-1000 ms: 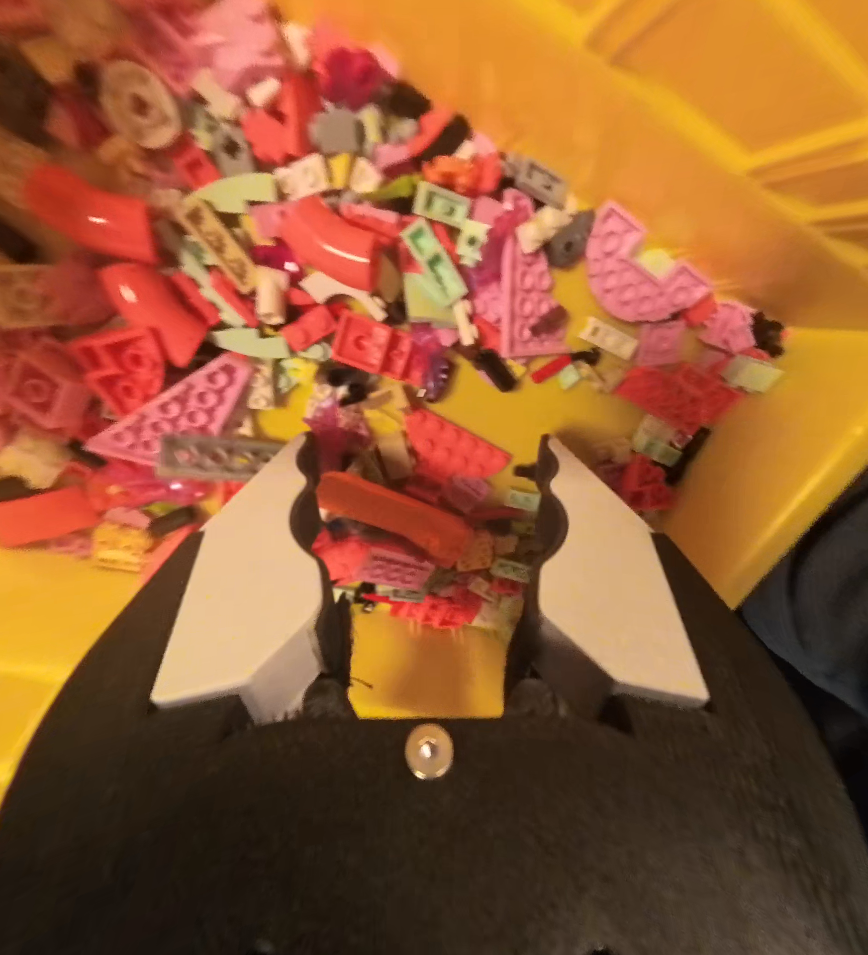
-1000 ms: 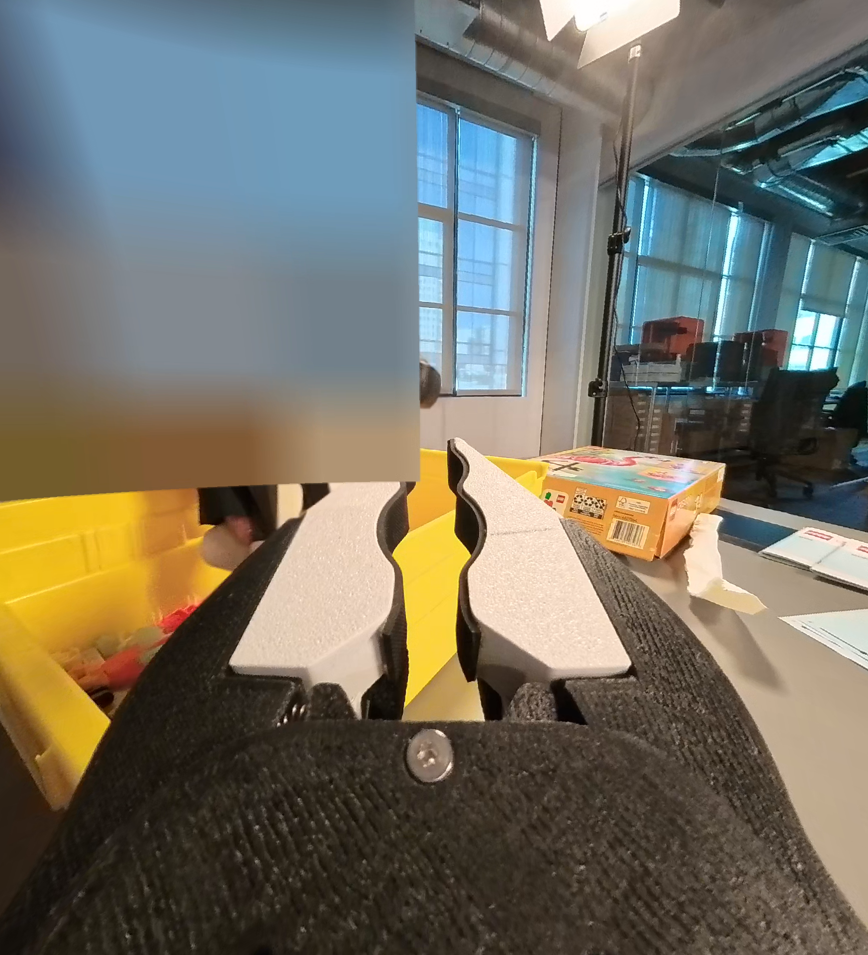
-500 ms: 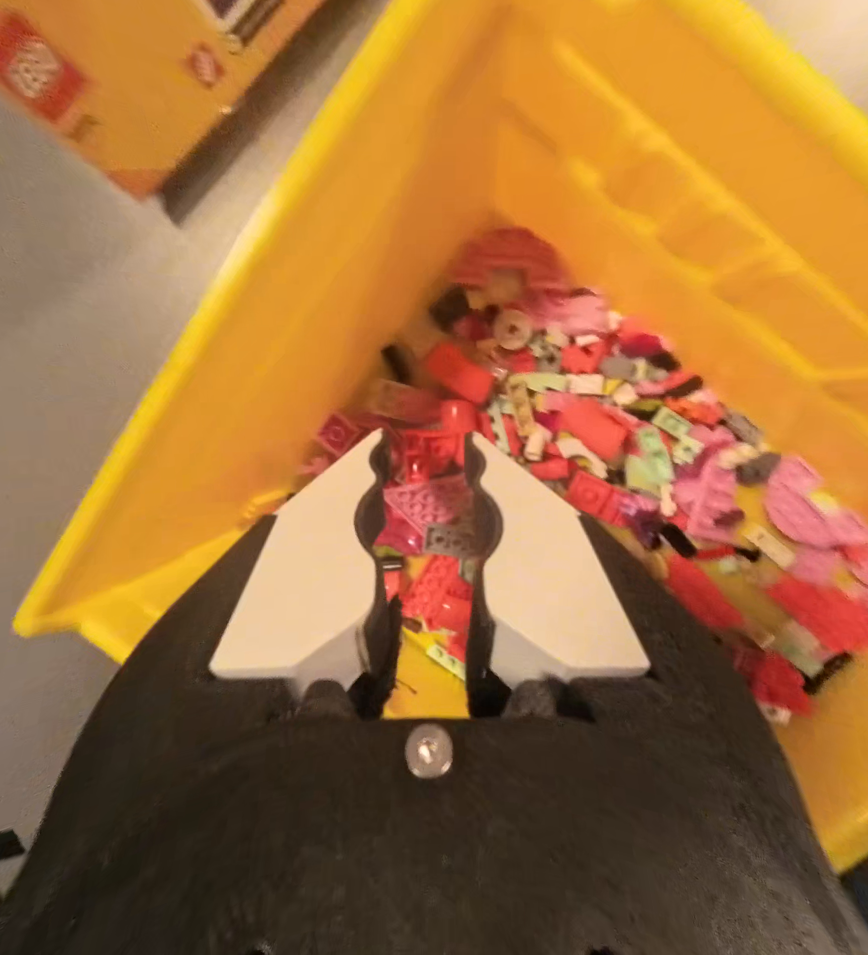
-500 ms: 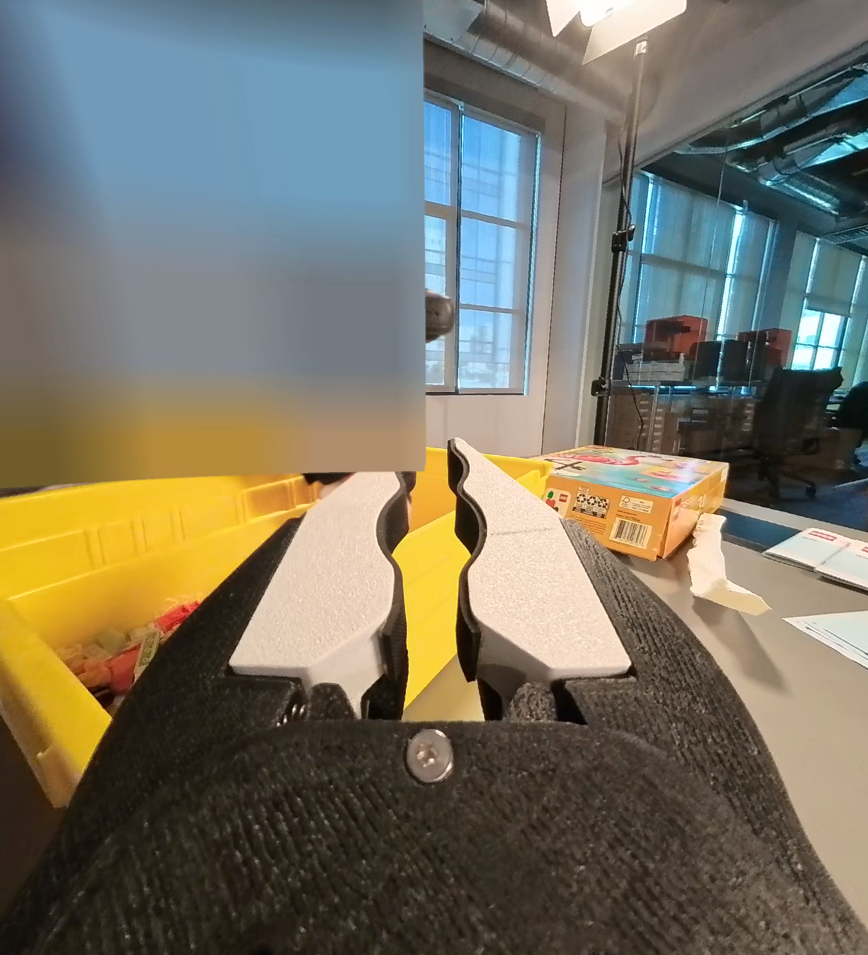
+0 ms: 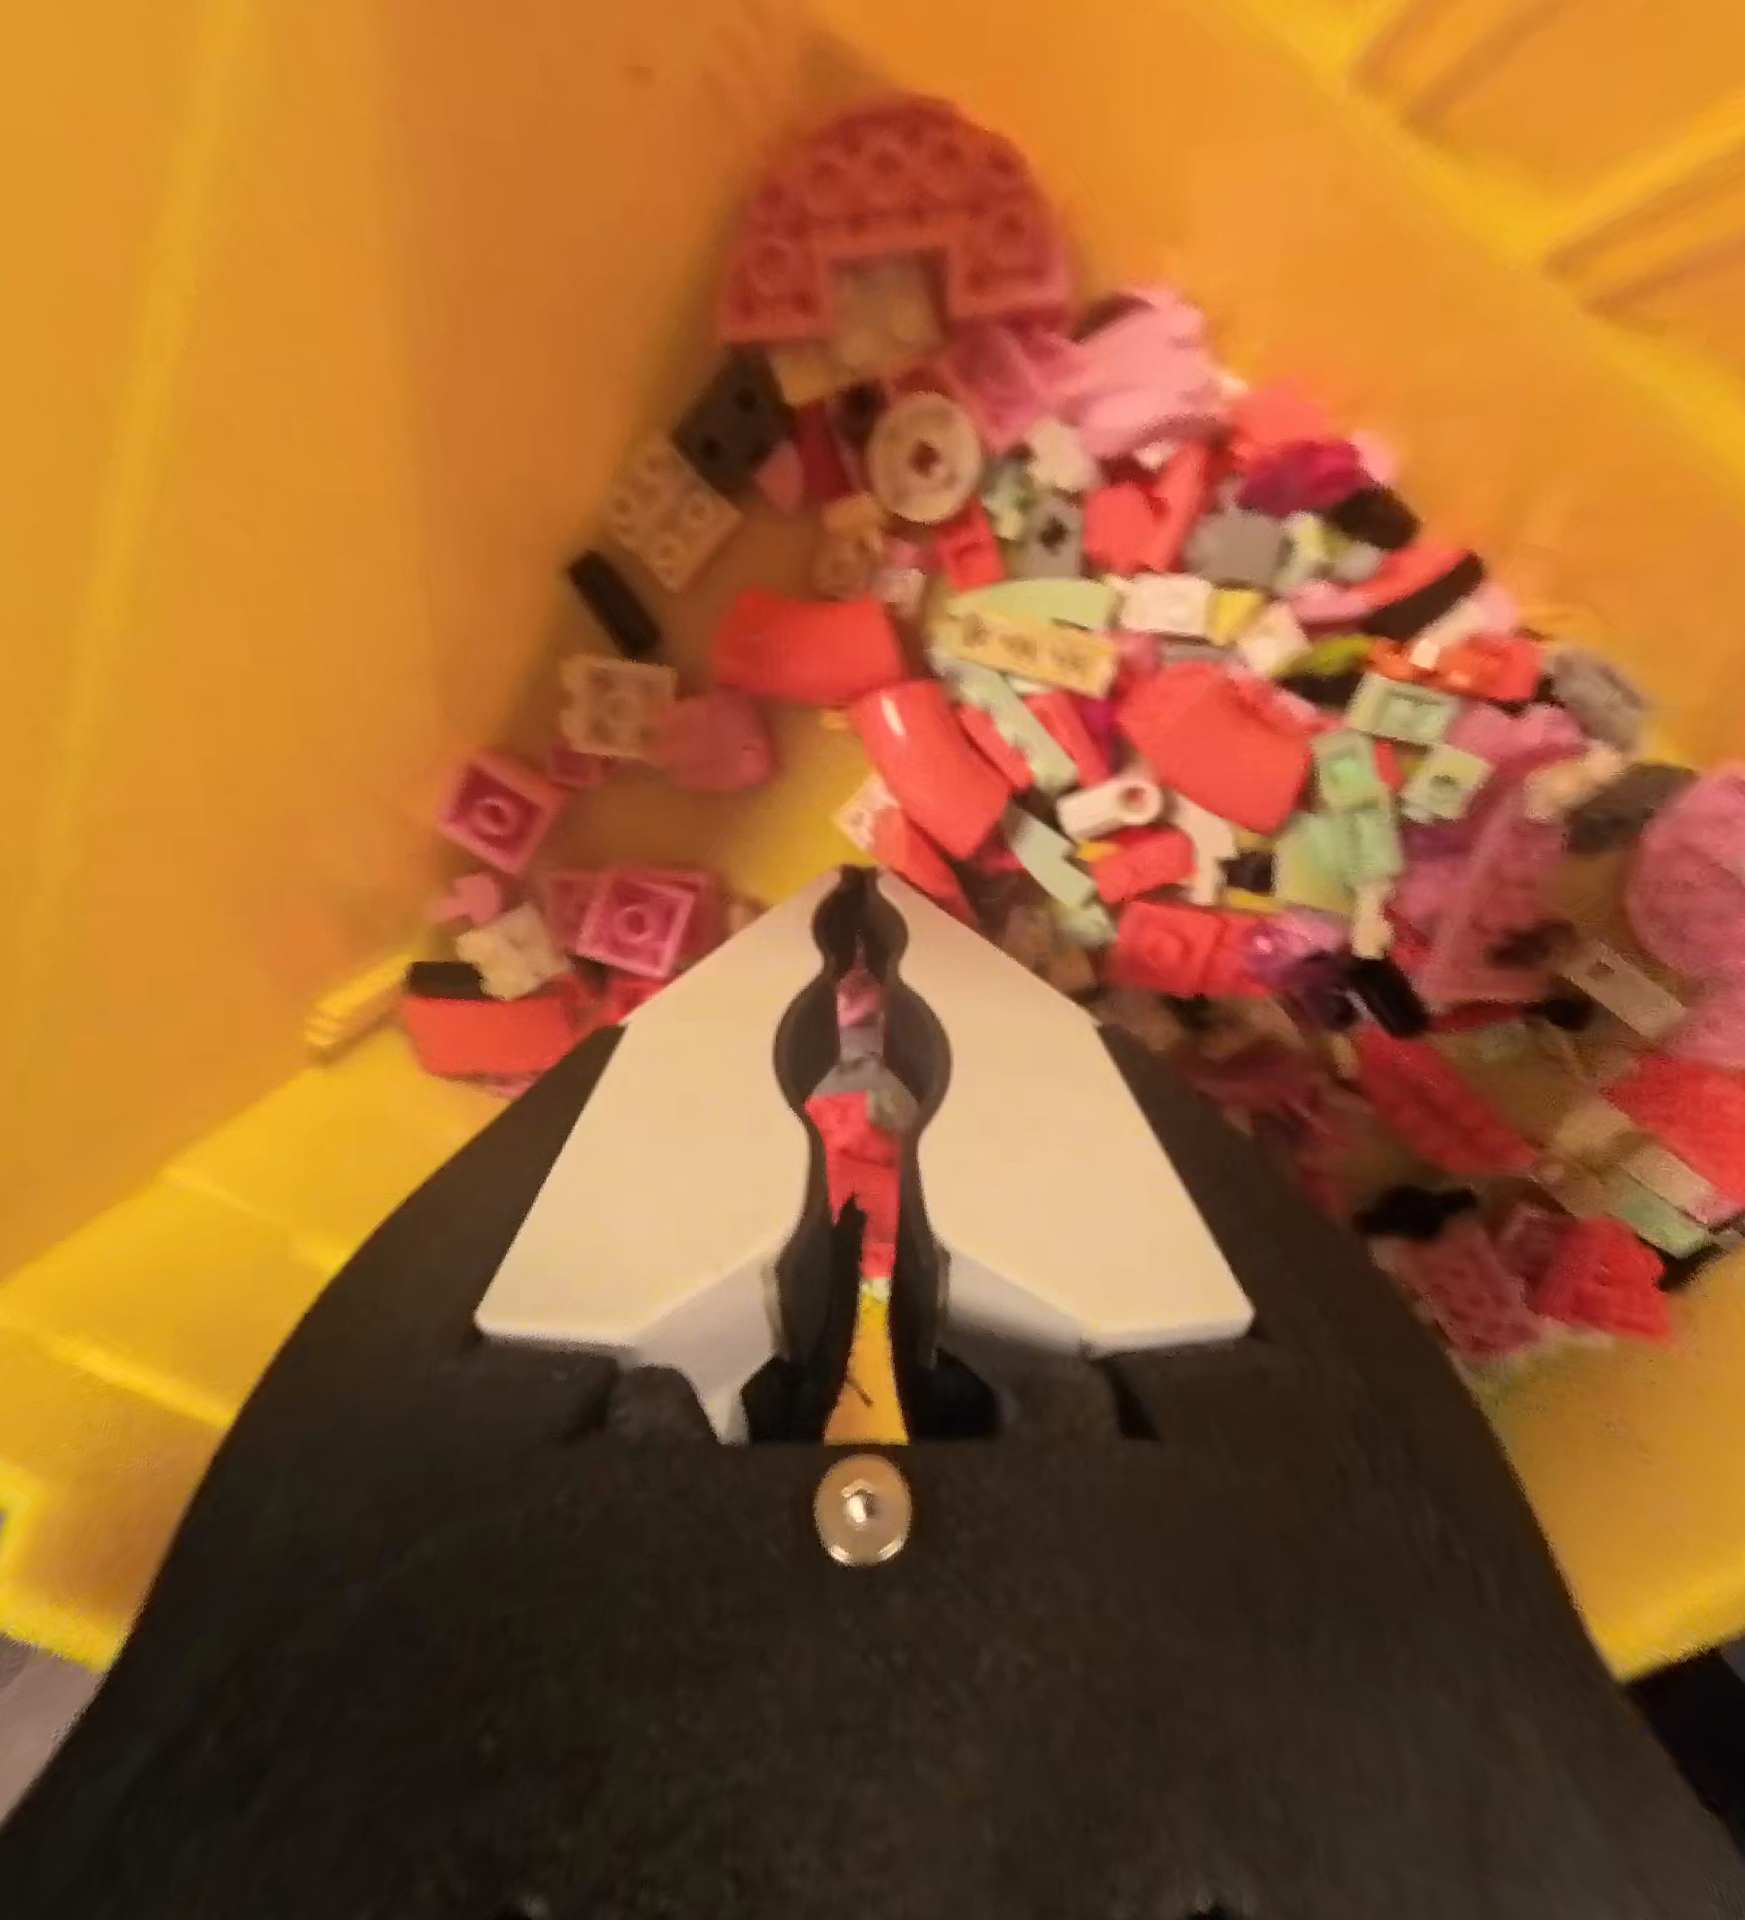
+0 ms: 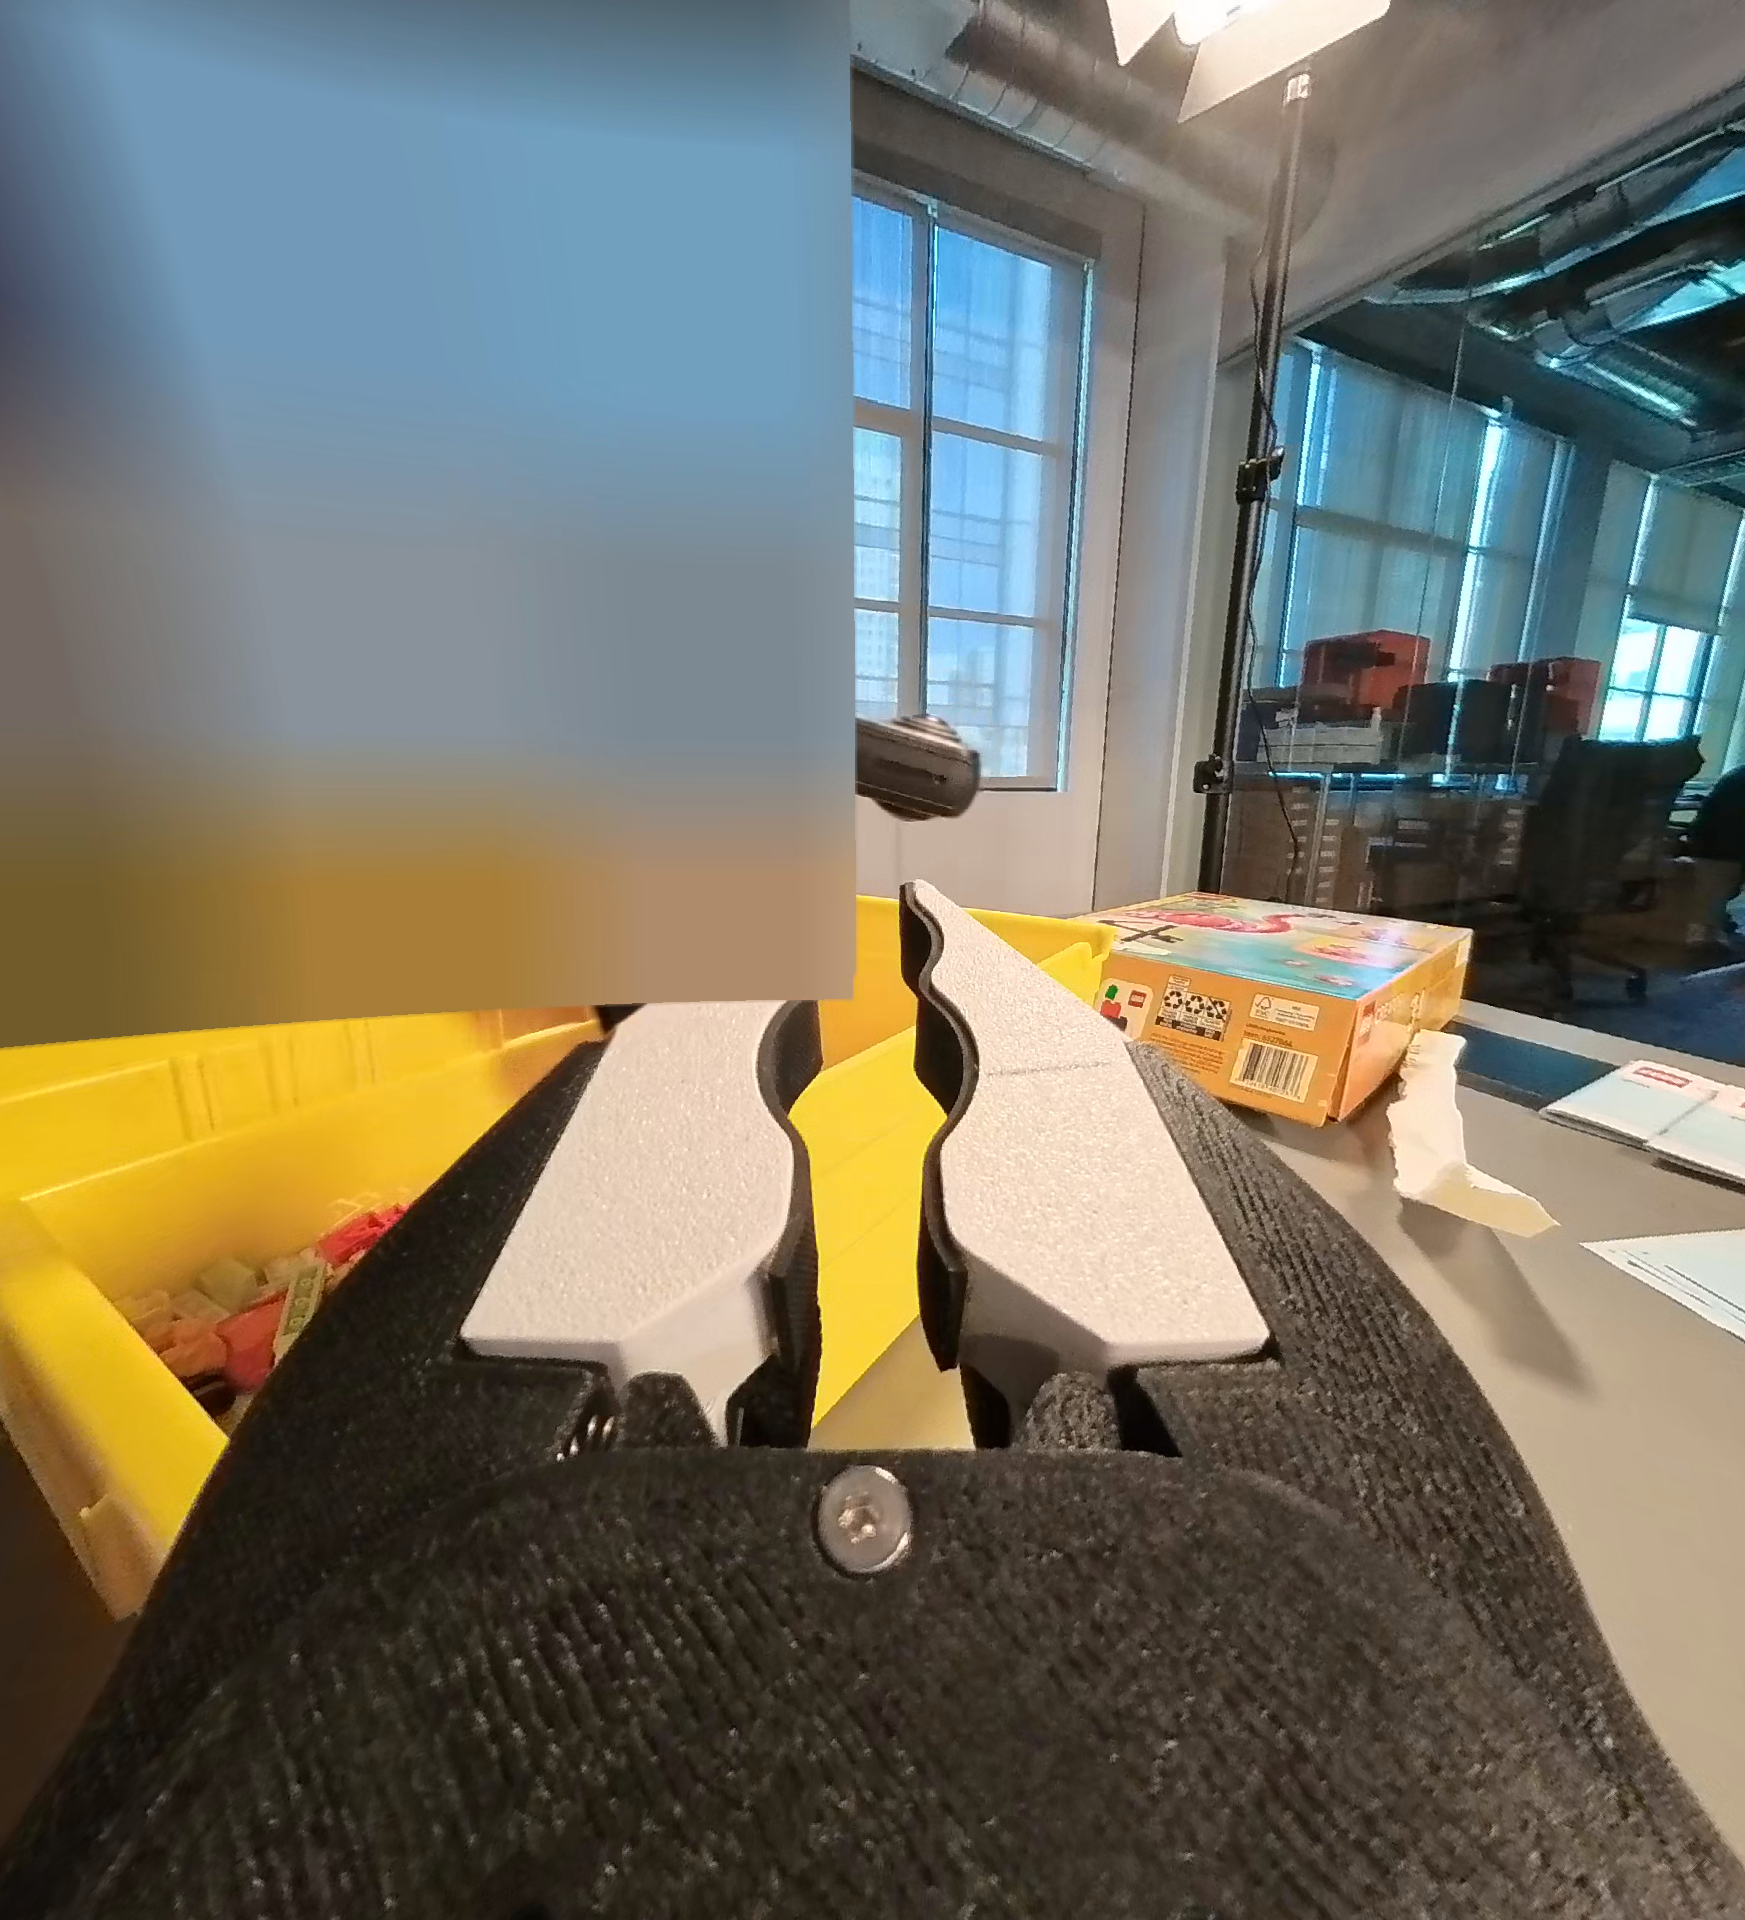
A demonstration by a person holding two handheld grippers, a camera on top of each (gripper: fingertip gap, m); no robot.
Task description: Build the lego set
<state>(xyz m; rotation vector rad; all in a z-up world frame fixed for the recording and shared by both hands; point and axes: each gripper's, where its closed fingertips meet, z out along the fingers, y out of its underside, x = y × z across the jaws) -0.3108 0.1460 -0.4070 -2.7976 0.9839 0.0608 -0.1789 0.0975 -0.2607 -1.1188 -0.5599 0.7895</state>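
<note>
Left gripper pointing into yellow bin, jaws closed at the tips, nothing visibly pinched; toy bricks lying just ahead. Right gripper hovering narrowly open, empty, beside that bin.

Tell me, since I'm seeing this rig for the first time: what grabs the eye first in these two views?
A heap of red, pink and mint toy bricks fills the corner of a yellow bin, with the left gripper closed just above it. In the right view, the right gripper points over the bin's rim toward a colourful cardboard box on the grey table.

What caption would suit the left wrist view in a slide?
Left claw, tips together, over mixed red and pink toy bricks in a yellow bin.
</note>
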